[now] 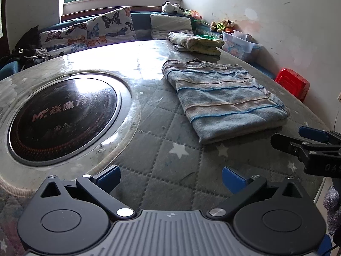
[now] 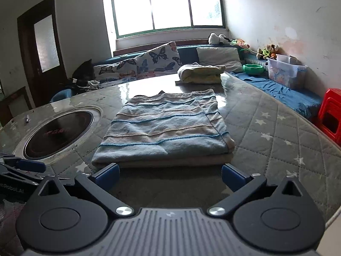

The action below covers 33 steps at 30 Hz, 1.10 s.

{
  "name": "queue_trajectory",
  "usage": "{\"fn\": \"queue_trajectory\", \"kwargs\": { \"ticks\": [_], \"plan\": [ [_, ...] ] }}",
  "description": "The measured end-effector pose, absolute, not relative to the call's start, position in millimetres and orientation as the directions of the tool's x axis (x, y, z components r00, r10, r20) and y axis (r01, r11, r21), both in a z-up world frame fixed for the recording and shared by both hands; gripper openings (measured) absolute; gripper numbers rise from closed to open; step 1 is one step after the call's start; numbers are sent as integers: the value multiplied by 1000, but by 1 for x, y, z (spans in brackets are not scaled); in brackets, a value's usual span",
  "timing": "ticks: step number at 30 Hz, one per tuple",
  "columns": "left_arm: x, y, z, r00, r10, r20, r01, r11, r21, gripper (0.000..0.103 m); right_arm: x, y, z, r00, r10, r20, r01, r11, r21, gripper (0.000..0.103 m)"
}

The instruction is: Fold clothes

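while both tools are angled down toward the tabletop, the left gripper [image 1: 170, 180] is held with its jaws spread wide and nothing between its blue pads [image 1: 107, 179]. the right gripper [image 2: 169, 177] is likewise spread wide and empty, just short of the near edge of the folded striped garment [image 2: 164, 129], which is laid flat on the quilted table cover [image 2: 277, 149]. a round black cooktop [image 1: 64, 119] is set into the table to the left. a second folded pile [image 2: 201, 73] is seen farther back. butterfly cushions [image 2: 157, 60], a window [image 2: 168, 6] and a red stool [image 2: 330, 115] are seen beyond.
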State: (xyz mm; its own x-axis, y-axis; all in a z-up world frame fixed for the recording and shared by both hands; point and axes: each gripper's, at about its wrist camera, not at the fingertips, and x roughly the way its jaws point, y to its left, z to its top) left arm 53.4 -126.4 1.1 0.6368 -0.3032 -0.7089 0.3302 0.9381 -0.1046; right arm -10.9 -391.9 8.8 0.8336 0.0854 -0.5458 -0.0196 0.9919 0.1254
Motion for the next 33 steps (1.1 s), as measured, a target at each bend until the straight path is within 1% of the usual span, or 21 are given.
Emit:
{"fn": "queue_trajectory", "kwargs": {
  "ticks": [13,26,33],
  "plan": [
    [40,-119,2,653,-309,-691,328,938,-109,103,-24,-389,-1,825,54,-563,38,988,149,103],
    [33,-119,0,648,-311,-695,331,937,-111,103,-28,-383,0,820,6,-573,77,990,120,103],
    [28,-121,-1,644,-312,-699,335,936,-109,103,-31,-379,1,820,10,-572,69,991,117,103]
  ]
}}
